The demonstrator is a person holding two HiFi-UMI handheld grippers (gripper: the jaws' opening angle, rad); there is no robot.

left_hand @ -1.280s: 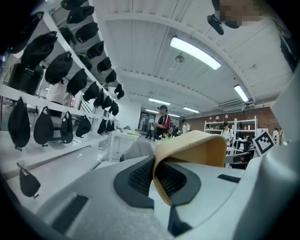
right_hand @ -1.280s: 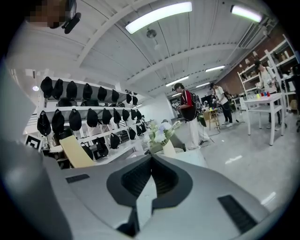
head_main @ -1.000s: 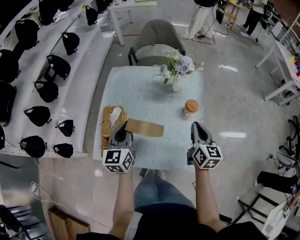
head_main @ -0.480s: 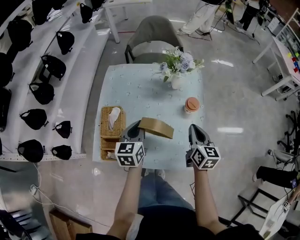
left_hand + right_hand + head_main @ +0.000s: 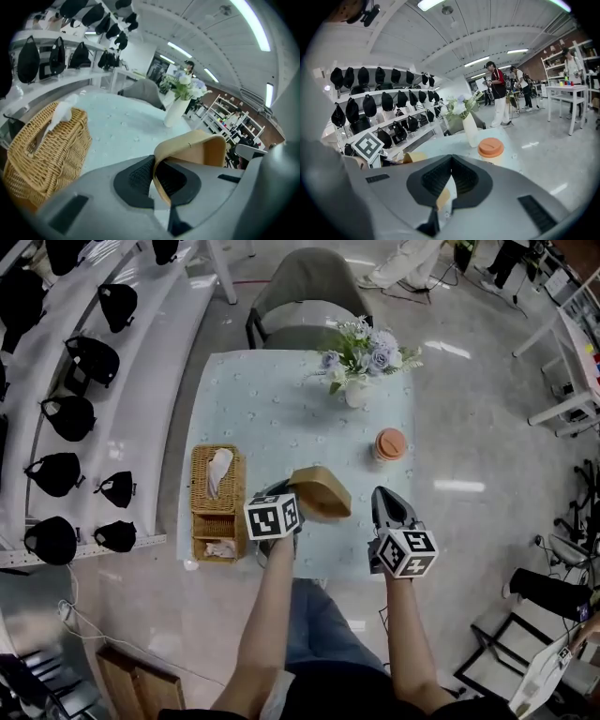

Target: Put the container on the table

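A pale-blue tabletop carries a flower vase at 12 o'clock, an orange-lidded cup at 3 and a wicker basket at 9. Shelves of black bags line the room. Only the left gripper view shows its fingers pinching the tan container by its thin wall, over the tabletop's near part. The right gripper, fingers clenched on nothing, hangs at 5 o'clock, tipped downward.

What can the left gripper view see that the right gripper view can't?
Only the left gripper view: the wicker basket with a tissue, and the left tongs shut on the tan container's edge. Only the right gripper view: the orange-lidded cup and people standing far off. Both: the white vase of flowers on the pale blue table.
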